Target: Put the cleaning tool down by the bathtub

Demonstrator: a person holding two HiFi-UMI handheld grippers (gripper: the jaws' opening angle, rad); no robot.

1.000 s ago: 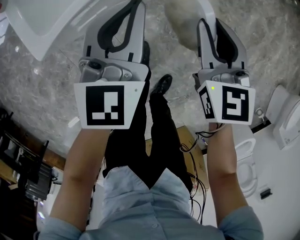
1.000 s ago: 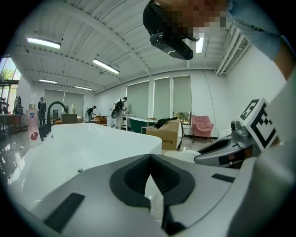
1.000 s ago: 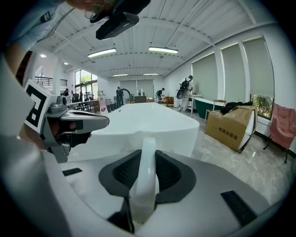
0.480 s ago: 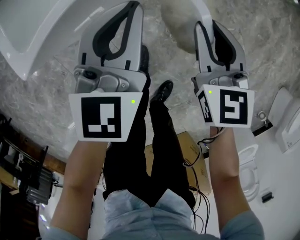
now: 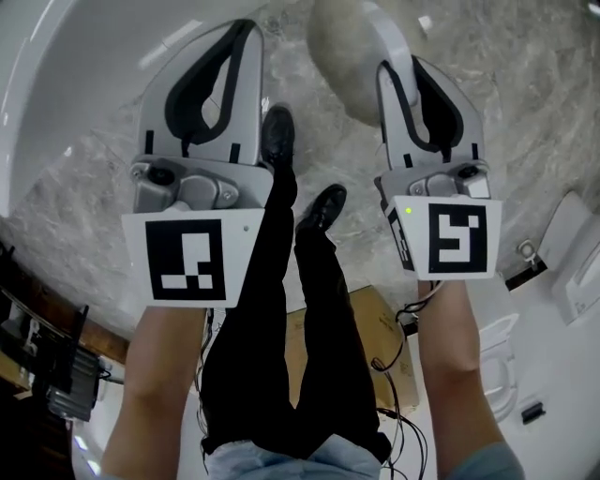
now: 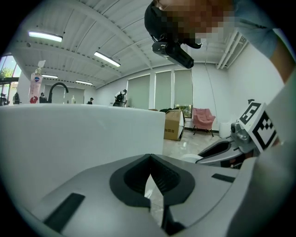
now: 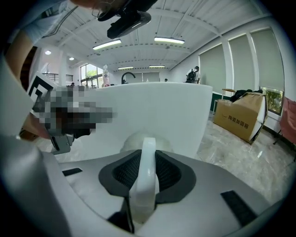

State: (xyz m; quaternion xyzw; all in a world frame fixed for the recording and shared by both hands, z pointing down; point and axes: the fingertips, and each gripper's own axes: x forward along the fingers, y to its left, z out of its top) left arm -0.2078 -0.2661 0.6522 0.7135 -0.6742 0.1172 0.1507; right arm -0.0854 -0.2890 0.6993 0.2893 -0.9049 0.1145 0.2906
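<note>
Grey marble floor (image 5: 544, 103) fills the head view, with a white bathtub (image 5: 84, 84) curving in at ten o'clock. At one o'clock the right gripper (image 5: 401, 66) is clamped on the white handle of the cleaning tool (image 5: 352, 56), whose round pale head sits at twelve o'clock, near the tub's outer wall. At eleven o'clock the left gripper (image 5: 247, 26) has its jaws closed together on nothing. Compared with a second earlier, both grippers have sunk and the tub looms larger, so the tool looks close to being set down. It is not yet let go, and whether its head touches the floor cannot be told.
</note>
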